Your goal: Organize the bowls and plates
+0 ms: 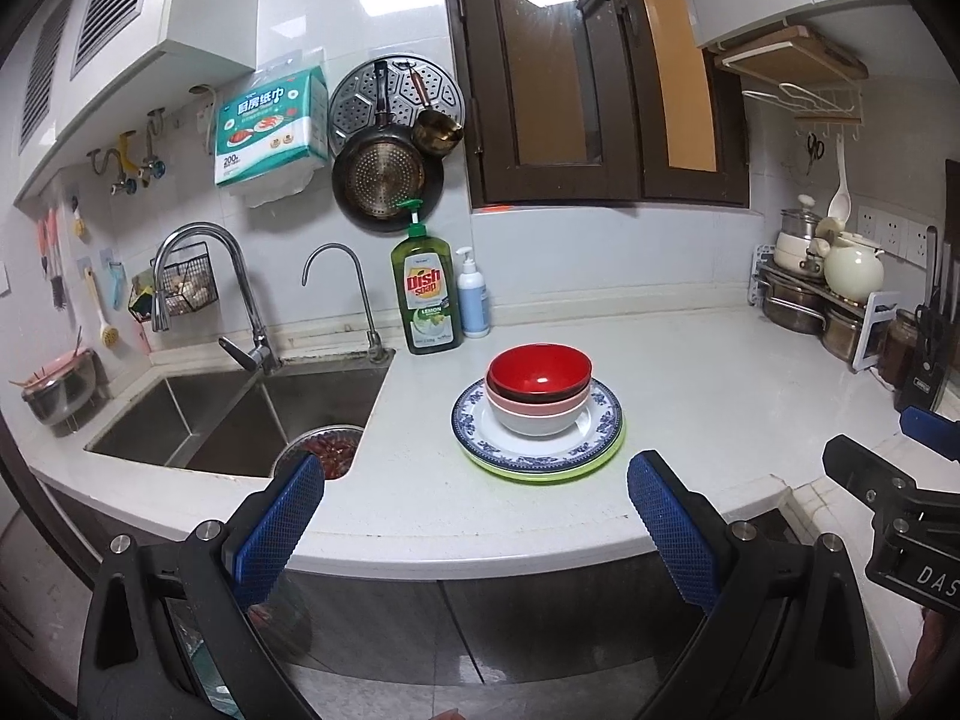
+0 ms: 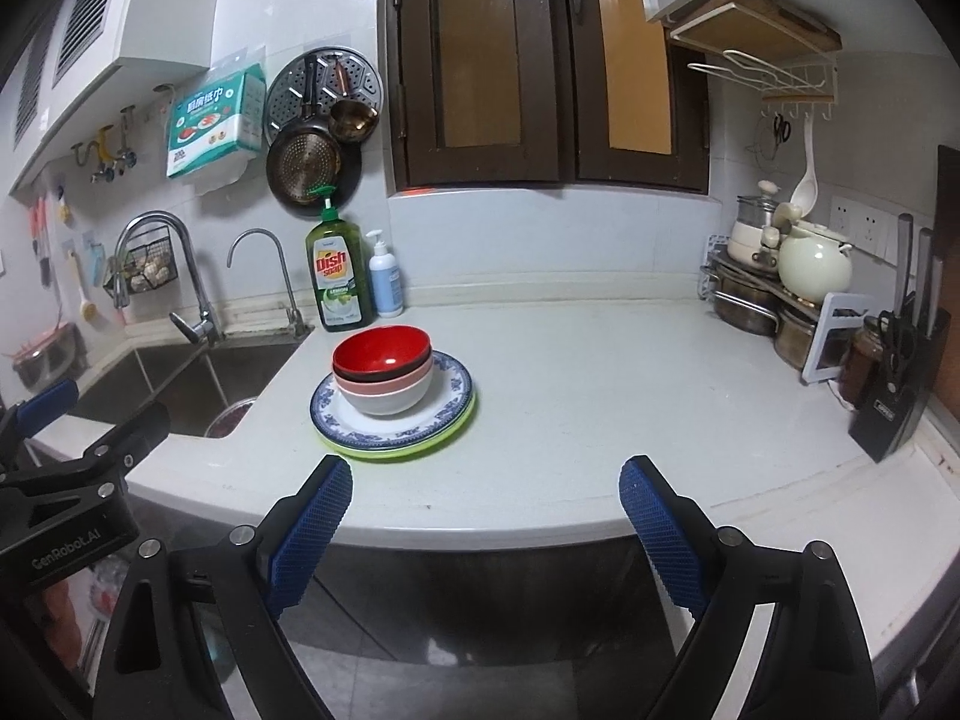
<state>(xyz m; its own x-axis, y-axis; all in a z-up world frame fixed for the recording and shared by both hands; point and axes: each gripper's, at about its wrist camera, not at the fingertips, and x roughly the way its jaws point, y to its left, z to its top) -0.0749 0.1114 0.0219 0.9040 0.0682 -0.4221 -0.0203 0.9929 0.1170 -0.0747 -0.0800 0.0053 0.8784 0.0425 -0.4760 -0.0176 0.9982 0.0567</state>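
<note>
Round nested bowls [image 1: 538,387], glossy red on top, sit on stacked plates [image 1: 537,450] on the smooth white tabletop [image 1: 720,396]; left claw [image 1: 477,519] and right claw [image 2: 486,522] both gape empty.

Three nested bowls [image 1: 539,387], two stacked plates [image 1: 603,420], two faucets [image 1: 207,276]

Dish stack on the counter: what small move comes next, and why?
Probably none toward the stack: the red bowl already nests in the pink and white bowls on the blue-patterned plate over a green plate. Both left gripper and right gripper are open and empty, so I'd back them away.
</note>
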